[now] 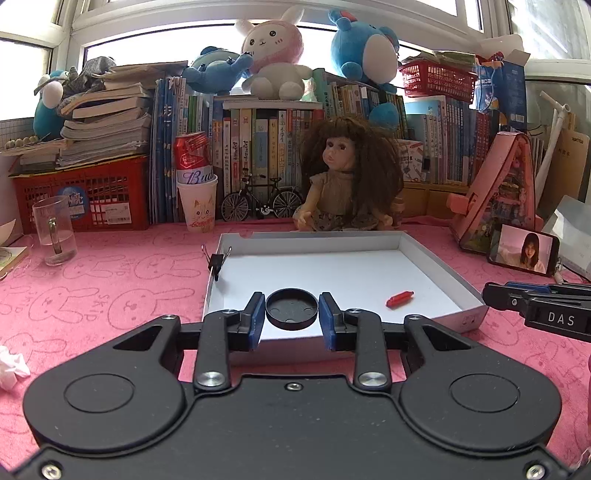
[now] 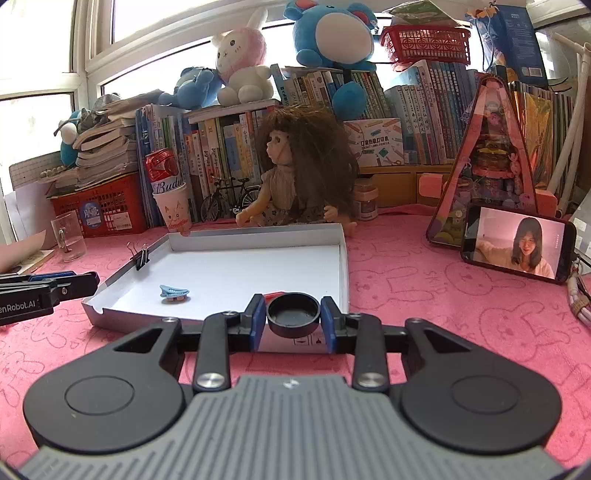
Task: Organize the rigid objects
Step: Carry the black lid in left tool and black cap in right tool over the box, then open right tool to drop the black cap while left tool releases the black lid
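Two black caps (image 1: 291, 309) (image 2: 293, 315) in closed fingers above tray's near edge (image 1: 436, 316).

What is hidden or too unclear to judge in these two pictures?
- Red piece: right wrist view, mostly hidden behind the black cap.
- Blue clip: missing in left wrist view, presumably behind the left gripper and its black lid.
- Right gripper: left wrist view, side-on, cut by the frame edge.

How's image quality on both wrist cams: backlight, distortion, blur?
Left wrist: window blown out behind the plush toys, book spines dim; fisheye bends the tray edges; cap sharp. Right wrist: same backlight, window clipped; phone screen readable, no glare; cap sharp.
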`<control>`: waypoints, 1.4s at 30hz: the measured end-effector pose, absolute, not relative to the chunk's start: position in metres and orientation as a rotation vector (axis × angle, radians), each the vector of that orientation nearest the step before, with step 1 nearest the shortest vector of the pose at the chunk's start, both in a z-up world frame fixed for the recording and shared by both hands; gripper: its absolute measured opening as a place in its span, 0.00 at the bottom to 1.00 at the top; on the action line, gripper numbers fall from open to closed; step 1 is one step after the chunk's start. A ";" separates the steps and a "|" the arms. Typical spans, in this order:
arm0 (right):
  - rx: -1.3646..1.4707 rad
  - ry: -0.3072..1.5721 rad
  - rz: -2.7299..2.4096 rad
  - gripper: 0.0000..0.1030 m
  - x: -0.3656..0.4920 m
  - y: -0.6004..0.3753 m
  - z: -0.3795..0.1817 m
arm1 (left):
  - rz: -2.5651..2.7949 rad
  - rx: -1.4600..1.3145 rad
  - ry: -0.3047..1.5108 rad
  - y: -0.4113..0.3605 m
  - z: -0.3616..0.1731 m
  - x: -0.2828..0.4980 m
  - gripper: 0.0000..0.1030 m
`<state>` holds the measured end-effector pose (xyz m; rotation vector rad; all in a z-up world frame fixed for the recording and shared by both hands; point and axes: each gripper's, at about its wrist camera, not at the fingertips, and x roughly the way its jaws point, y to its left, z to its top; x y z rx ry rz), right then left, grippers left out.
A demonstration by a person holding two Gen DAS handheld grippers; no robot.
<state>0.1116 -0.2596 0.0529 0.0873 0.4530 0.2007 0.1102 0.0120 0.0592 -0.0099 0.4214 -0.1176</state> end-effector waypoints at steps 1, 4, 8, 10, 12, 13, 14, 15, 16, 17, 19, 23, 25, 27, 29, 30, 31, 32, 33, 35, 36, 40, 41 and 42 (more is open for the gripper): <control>0.084 0.454 0.201 0.36 0.117 -0.259 0.054 | -0.117 -0.012 0.422 0.012 0.060 0.116 0.29; 0.071 0.464 0.192 0.36 0.134 -0.255 0.054 | -0.119 -0.025 0.437 0.012 0.059 0.135 0.29; 0.064 0.495 0.180 0.36 0.155 -0.252 0.051 | -0.088 -0.018 0.480 0.011 0.051 0.164 0.29; 0.067 0.513 0.177 0.36 0.165 -0.250 0.048 | -0.074 -0.029 0.505 0.012 0.046 0.177 0.29; 0.063 0.538 0.170 0.36 0.175 -0.248 0.042 | -0.061 -0.045 0.534 0.014 0.040 0.188 0.29; 0.065 0.554 0.167 0.36 0.181 -0.248 0.039 | -0.056 -0.050 0.545 0.014 0.037 0.193 0.29; 0.071 0.570 0.167 0.36 0.186 -0.248 0.036 | -0.048 -0.052 0.553 0.014 0.035 0.197 0.29; 0.082 0.585 0.167 0.36 0.191 -0.248 0.034 | -0.039 -0.051 0.564 0.015 0.032 0.202 0.29; 0.093 0.598 0.164 0.36 0.195 -0.248 0.031 | -0.035 -0.050 0.571 0.015 0.030 0.205 0.29; 0.100 0.609 0.163 0.36 0.198 -0.248 0.030 | -0.034 -0.048 0.578 0.014 0.028 0.208 0.29; 0.103 0.627 0.161 0.36 0.204 -0.246 0.027 | -0.032 -0.045 0.590 0.014 0.024 0.213 0.29; 0.088 0.648 0.161 0.37 0.211 -0.243 0.023 | -0.023 -0.046 0.612 0.013 0.018 0.221 0.29; 0.078 0.654 0.161 0.37 0.212 -0.241 0.021 | -0.019 -0.047 0.622 0.013 0.015 0.223 0.29; 0.069 0.660 0.164 0.37 0.214 -0.239 0.020 | -0.015 -0.048 0.631 0.013 0.013 0.225 0.29; 0.066 0.666 0.166 0.39 0.216 -0.237 0.020 | -0.010 -0.045 0.638 0.012 0.010 0.227 0.29; 0.066 0.667 0.167 0.41 0.217 -0.236 0.020 | -0.007 -0.037 0.637 0.011 0.010 0.228 0.29; 0.067 0.665 0.167 0.41 0.217 -0.236 0.020 | -0.007 -0.031 0.640 0.010 0.009 0.229 0.29; 0.072 0.665 0.169 0.41 0.217 -0.236 0.020 | -0.006 -0.027 0.644 0.009 0.009 0.229 0.29; 0.078 0.666 0.173 0.43 0.216 -0.236 0.021 | -0.005 -0.025 0.646 0.009 0.009 0.229 0.29; 0.080 0.664 0.177 0.51 0.215 -0.236 0.023 | -0.015 -0.035 0.650 0.008 0.010 0.229 0.29; 0.079 0.662 0.177 0.54 0.214 -0.236 0.024 | -0.021 -0.044 0.650 0.009 0.011 0.228 0.29; 0.079 0.653 0.182 0.62 0.211 -0.236 0.028 | -0.028 -0.043 0.635 0.008 0.015 0.223 0.40; 0.081 0.651 0.185 0.63 0.210 -0.236 0.029 | -0.029 -0.040 0.627 0.007 0.017 0.221 0.42; 0.084 0.649 0.189 0.64 0.208 -0.236 0.030 | -0.034 -0.036 0.619 0.007 0.019 0.218 0.43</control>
